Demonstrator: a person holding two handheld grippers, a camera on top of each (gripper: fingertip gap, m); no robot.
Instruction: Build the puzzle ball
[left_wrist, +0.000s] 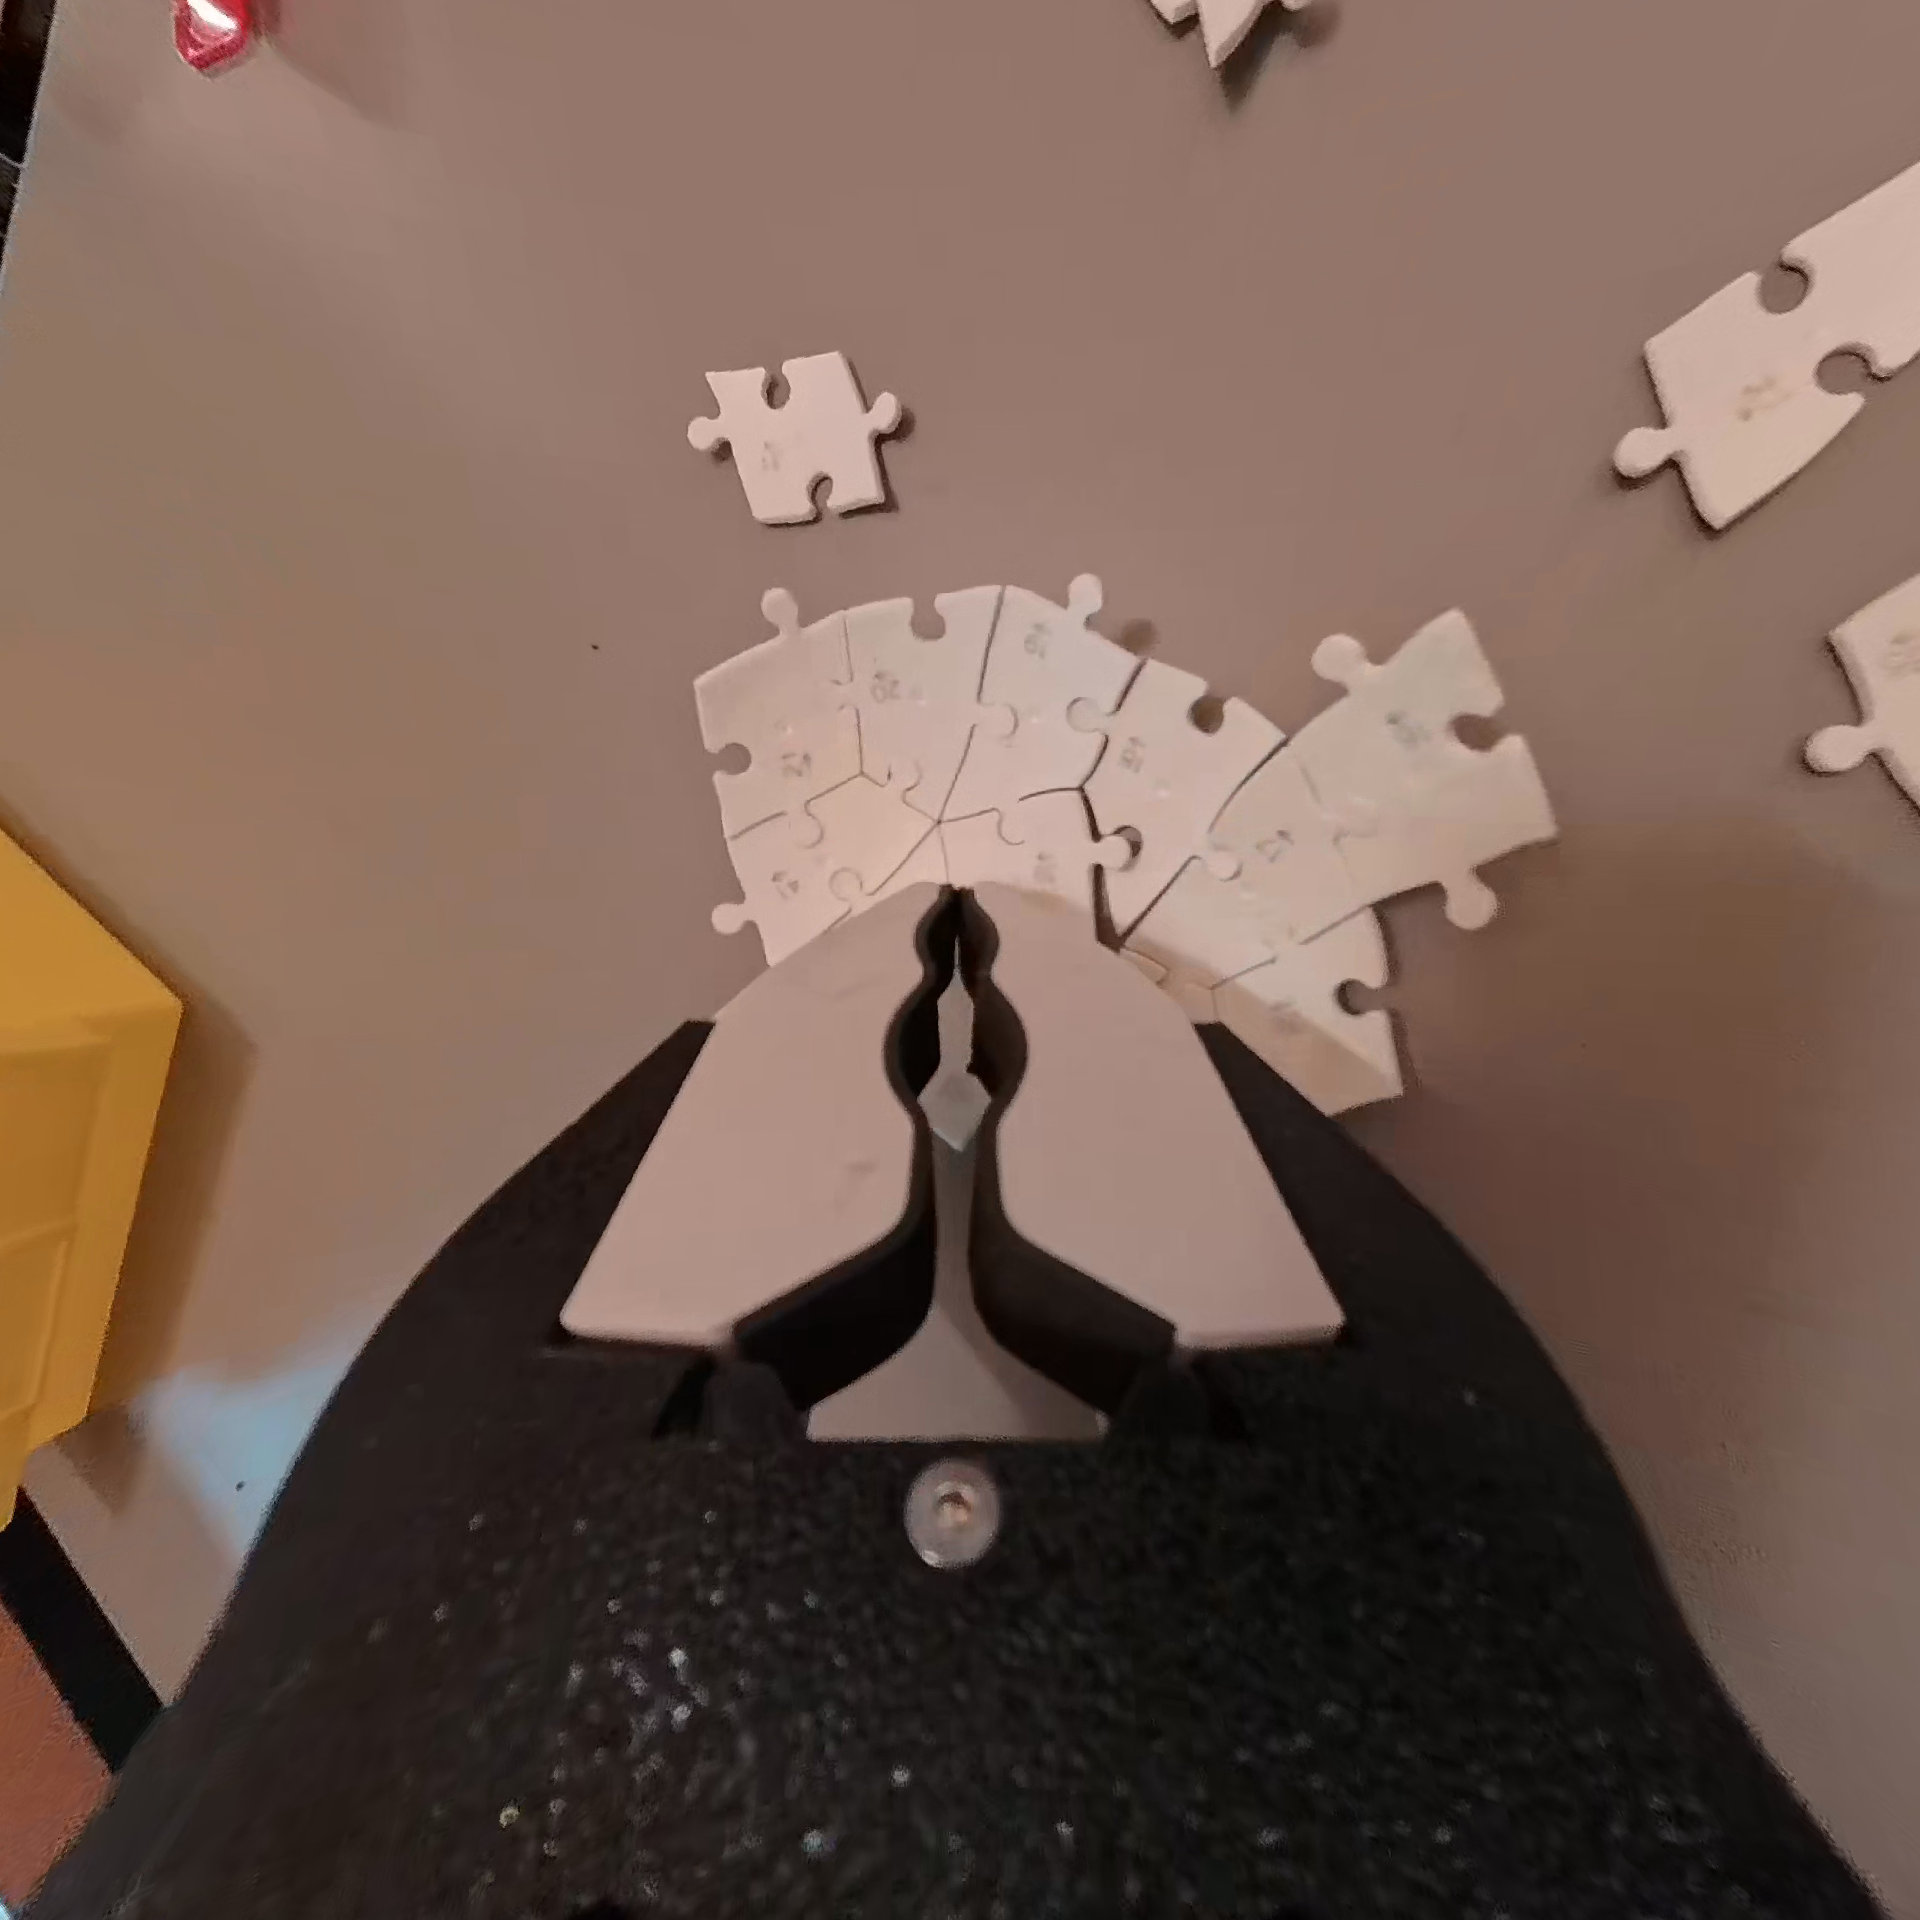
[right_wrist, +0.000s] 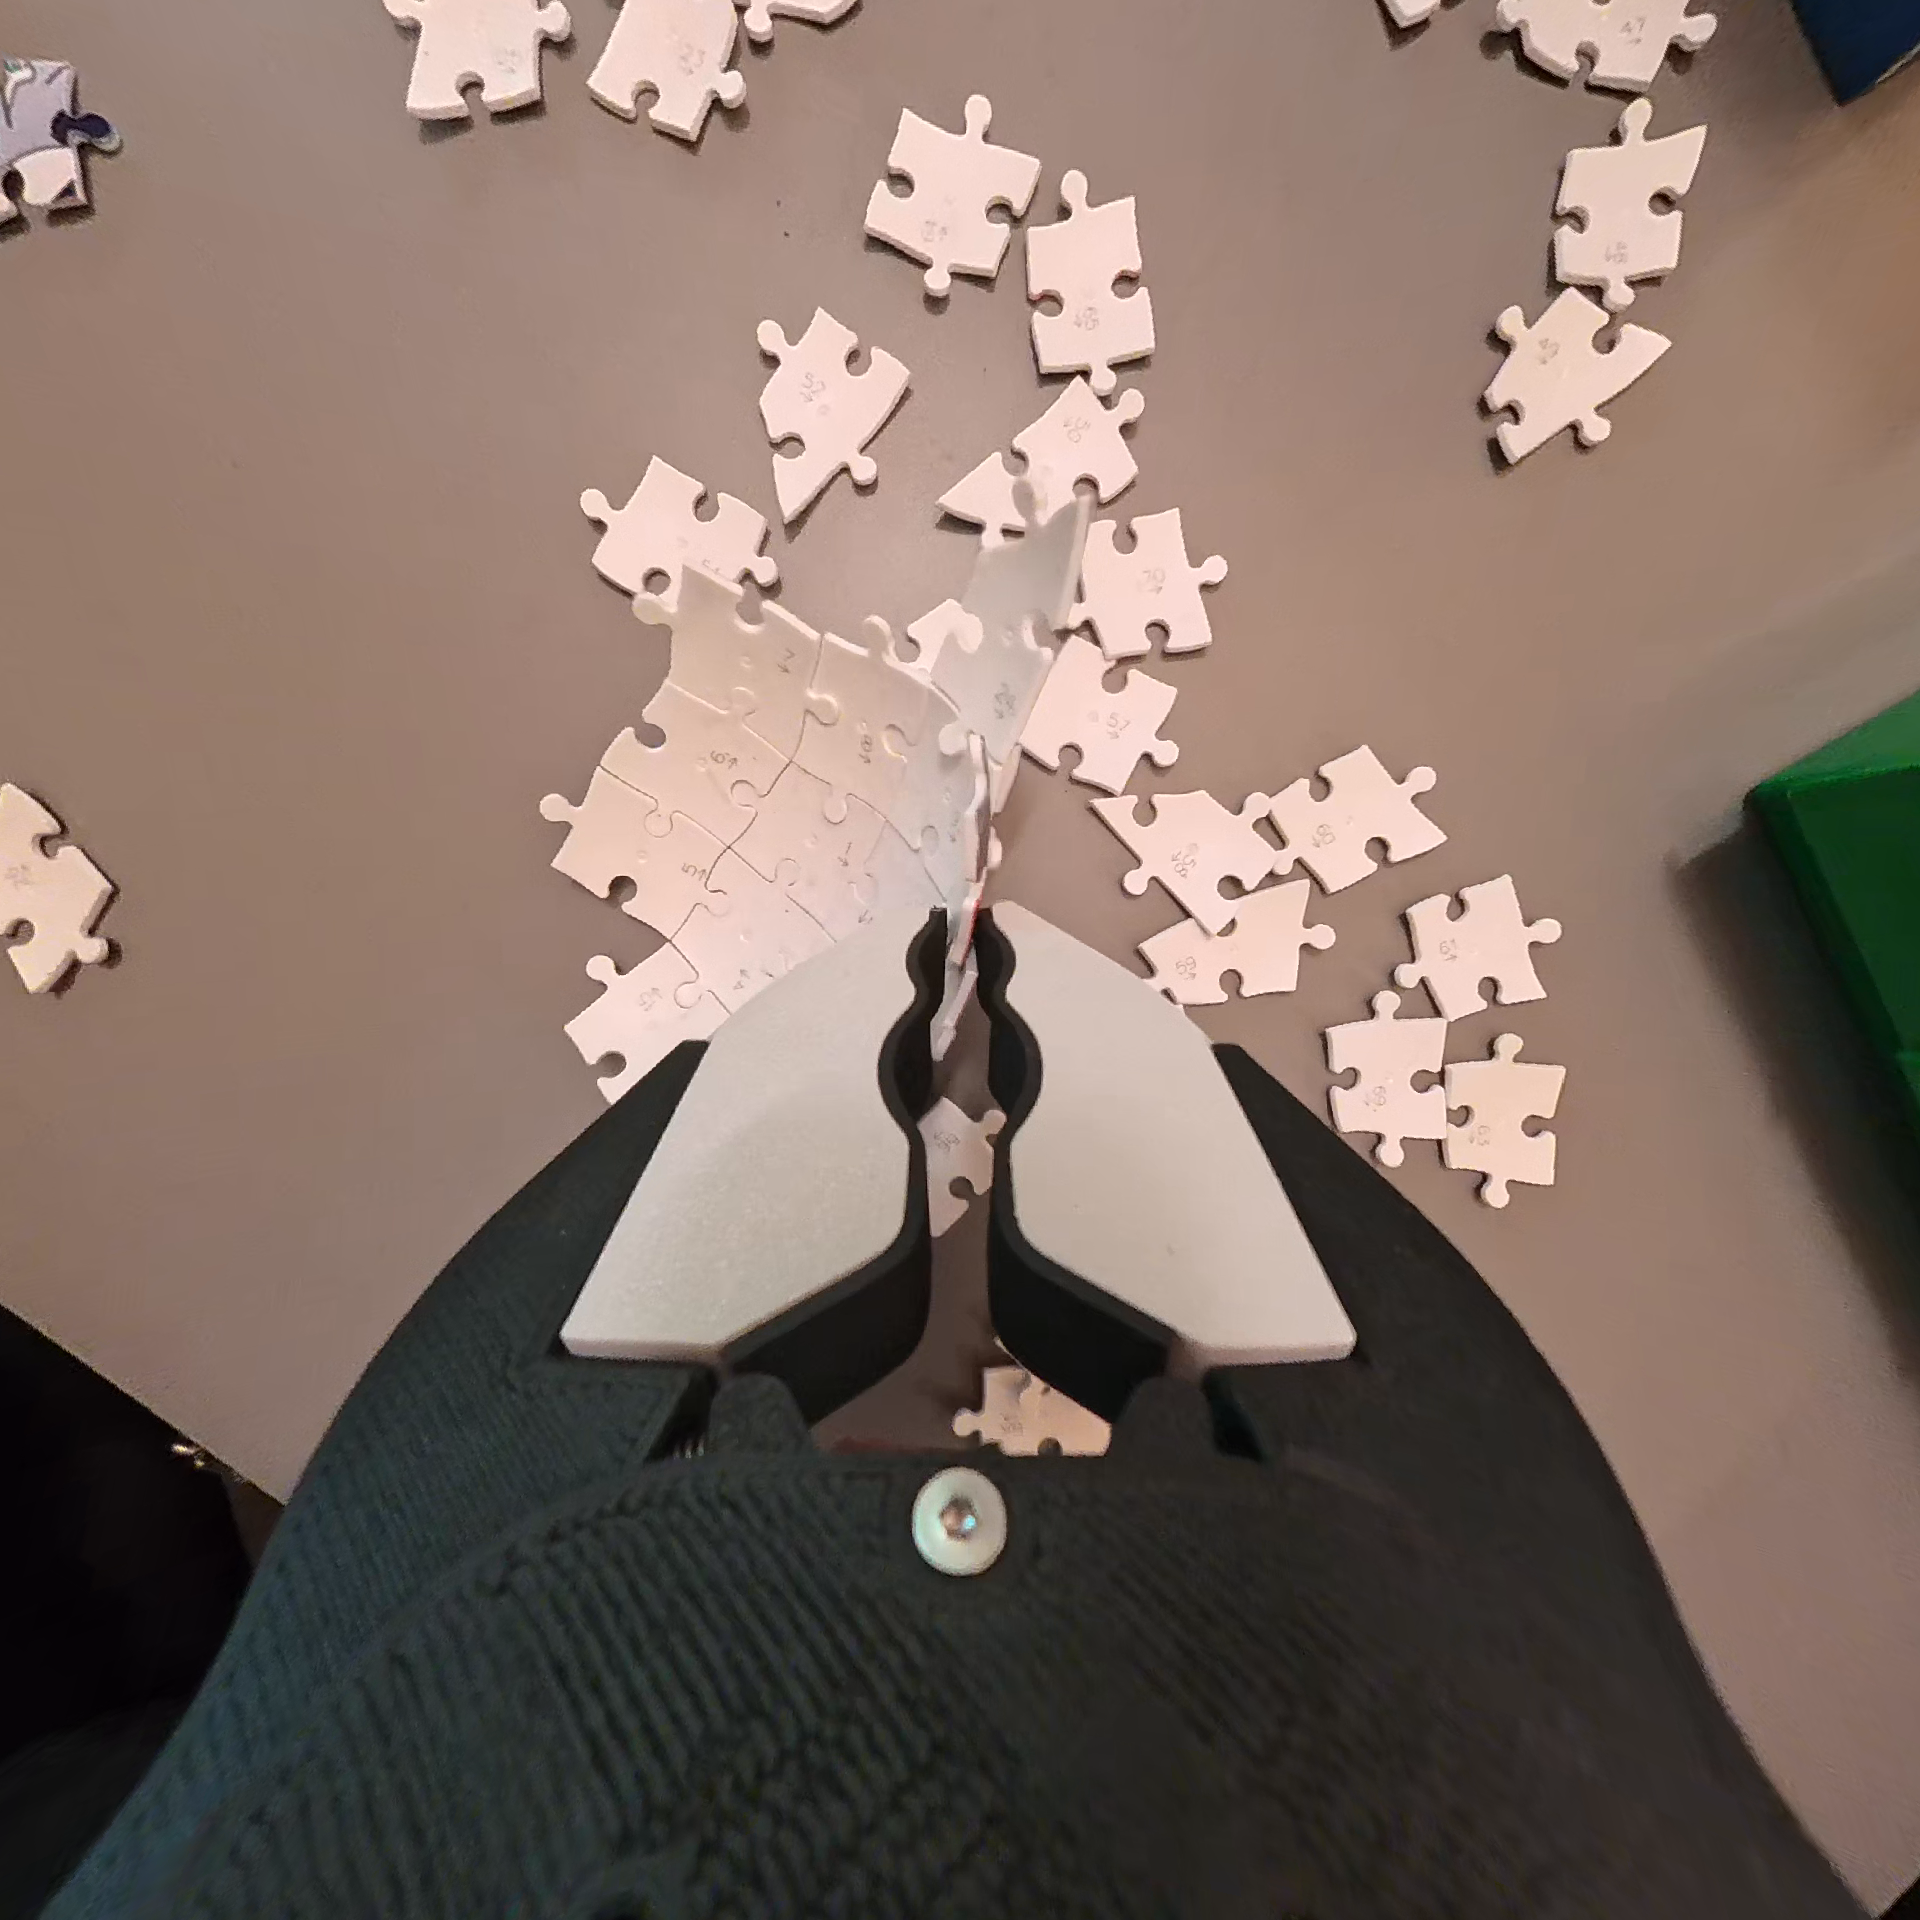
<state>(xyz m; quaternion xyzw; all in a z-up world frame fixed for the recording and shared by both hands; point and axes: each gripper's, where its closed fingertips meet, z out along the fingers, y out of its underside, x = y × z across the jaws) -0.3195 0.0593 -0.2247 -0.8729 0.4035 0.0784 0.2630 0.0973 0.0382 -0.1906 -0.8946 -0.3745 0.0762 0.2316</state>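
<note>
In the left wrist view my left gripper (left_wrist: 958, 916) is shut on the near edge of a curved white section of joined puzzle pieces (left_wrist: 1039, 769), held above the grey table (left_wrist: 364, 520). In the right wrist view my right gripper (right_wrist: 968, 935) is shut on the edge of a joined white section (right_wrist: 769, 800). One part of that section (right_wrist: 1023, 613) stands up edge-on. I cannot tell whether both views show the same section. Neither view shows the other gripper.
Loose white pieces lie on the table: one (left_wrist: 795, 436) beyond the left section, others at the right (left_wrist: 1766, 395), and several scattered around the right gripper (right_wrist: 1226, 894). A yellow box (left_wrist: 73, 1091) is at the left, a green box (right_wrist: 1860, 862) at the right. Some 40 centimeters of space lies between my two pairs of fingers.
</note>
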